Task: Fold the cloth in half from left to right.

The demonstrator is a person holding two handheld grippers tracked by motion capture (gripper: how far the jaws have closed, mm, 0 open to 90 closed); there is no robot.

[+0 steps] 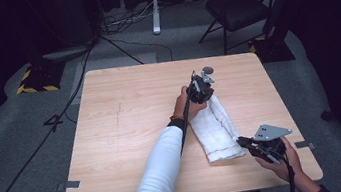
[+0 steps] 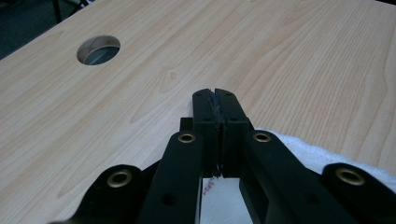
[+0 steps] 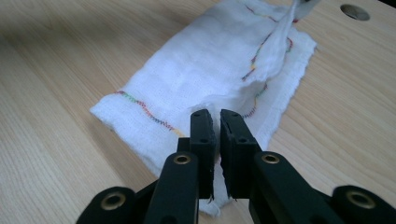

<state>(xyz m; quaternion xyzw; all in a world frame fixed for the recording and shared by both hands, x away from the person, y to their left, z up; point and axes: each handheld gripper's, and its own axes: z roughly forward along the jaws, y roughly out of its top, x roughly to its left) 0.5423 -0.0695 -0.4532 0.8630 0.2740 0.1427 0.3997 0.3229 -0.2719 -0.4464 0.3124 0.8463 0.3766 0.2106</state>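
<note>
Already the towel (image 1: 216,130) lies folded narrow on the surface (image 1: 127,127), left hand-held gripper (image 1: 201,87) clamped on its far end, right hand-held gripper (image 3: 217,122) slightly apart at the near end, smoothing likely left.

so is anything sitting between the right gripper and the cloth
Nothing visible does. The right gripper is right at the near edge of the white cloth, its jaws a narrow slit apart with a bit of cloth edge at them. Only bare table lies around it.

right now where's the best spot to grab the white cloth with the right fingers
Probably the near short hem of the white cloth, coming in low from the person's side: its layered edge with coloured stitching lies just ahead of the right gripper, and the far end is already lifted.
</note>
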